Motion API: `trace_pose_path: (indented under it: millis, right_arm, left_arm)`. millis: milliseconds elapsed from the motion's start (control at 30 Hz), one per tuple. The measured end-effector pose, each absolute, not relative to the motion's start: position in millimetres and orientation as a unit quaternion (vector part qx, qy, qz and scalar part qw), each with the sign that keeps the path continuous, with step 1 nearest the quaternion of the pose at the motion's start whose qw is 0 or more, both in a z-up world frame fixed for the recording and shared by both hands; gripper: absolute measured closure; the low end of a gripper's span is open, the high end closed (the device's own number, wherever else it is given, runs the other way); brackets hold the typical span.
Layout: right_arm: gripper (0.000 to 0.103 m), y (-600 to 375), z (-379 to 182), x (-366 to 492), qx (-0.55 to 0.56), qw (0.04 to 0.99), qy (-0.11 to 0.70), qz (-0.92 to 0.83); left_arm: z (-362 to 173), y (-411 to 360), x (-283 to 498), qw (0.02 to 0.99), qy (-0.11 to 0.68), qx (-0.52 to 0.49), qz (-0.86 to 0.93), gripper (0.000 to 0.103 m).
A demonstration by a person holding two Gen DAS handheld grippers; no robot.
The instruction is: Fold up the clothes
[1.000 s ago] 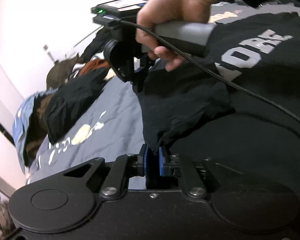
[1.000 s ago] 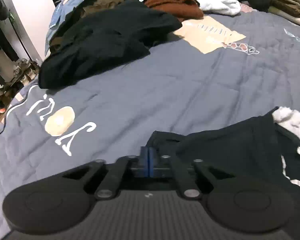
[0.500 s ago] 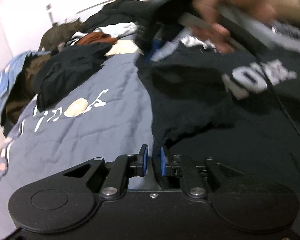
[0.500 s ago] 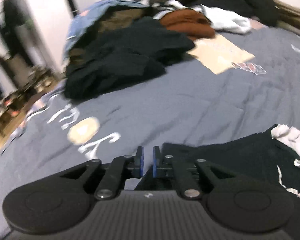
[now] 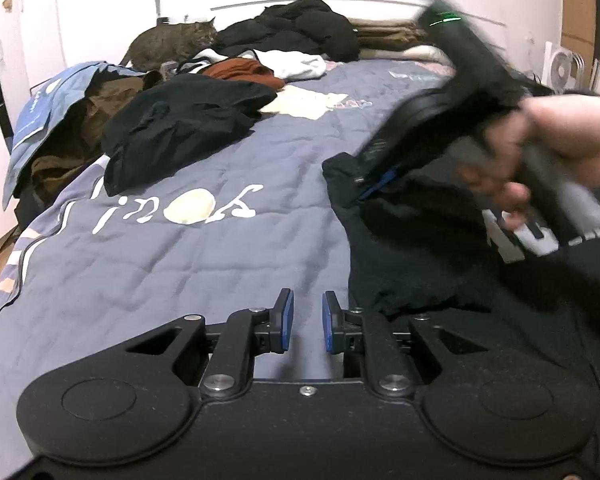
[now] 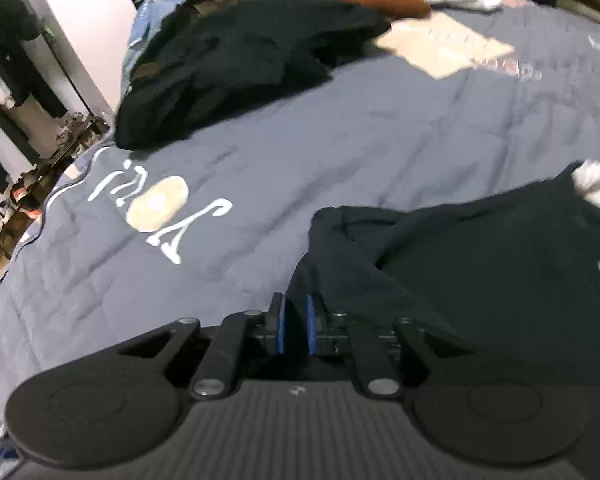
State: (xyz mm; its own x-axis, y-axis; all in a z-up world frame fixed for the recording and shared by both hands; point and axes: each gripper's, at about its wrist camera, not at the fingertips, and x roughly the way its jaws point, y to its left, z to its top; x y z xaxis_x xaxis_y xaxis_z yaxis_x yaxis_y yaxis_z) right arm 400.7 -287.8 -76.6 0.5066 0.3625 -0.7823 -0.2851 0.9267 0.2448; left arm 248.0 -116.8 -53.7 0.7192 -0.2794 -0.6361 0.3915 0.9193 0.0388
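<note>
Left wrist view: my left gripper point(image 5: 304, 322) sits low over the bedspread point(image 5: 172, 264), its blue pads parted with a clear gap and nothing between them.
Left jaws: moderately apart, empty; only the grey-blue quilt shows through the gap.
Black shirt point(image 5: 428, 256): spread on the right half of the bed, with white lettering partly hidden behind the hand; its near hem lies just right of my left fingertips, not touching them as far as I can see.
Right gripper point(image 5: 376, 186): blurred in this view, tilted down at the shirt's far corner, held by a hand point(image 5: 560, 148) coming in from the right.
Right wrist view: my right gripper point(image 6: 294, 326) has its pads close together, a narrow slot between them with dark cloth in it.
Right jaws: narrow; I cannot tell whether they pinch the shirt point(image 6: 480, 264) or merely sit over it.
Shirt corner: a folded flap lies directly ahead of my right fingertips, on the quilt.
Pile of clothes point(image 5: 180, 120): black, brown, rust and white garments heaped at the far left of the bed, well apart from the shirt.
Cat point(image 5: 168, 46): standing behind the pile, near the wall.
</note>
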Motion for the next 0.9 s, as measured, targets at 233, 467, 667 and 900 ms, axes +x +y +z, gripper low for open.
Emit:
trace_pose_path:
  millis: [233,467,667,900]
  right_arm:
    - [0.072,-320,-57,326,0.068,0.881,0.429,0.187]
    - [0.063,-377,-17,213,0.102,0.914,0.372,0.125]
    - [0.057,-424,-2,122,0.125,0.933,0.334,0.044]
    - [0.055,-494,-26,71,0.196,0.935,0.288,-0.068]
  left_arm:
    - [-47,-119,246,0.927,0.319,0.07,-0.186,0.074]
    - [-39,-124,245,0.929,0.318,0.039,-0.184,0.072]
    - [-38,-148,232,0.928,0.312,0.048,-0.2,0.069]
    - [-37,-171,218,0.922,0.314,0.021,-0.224,0.066]
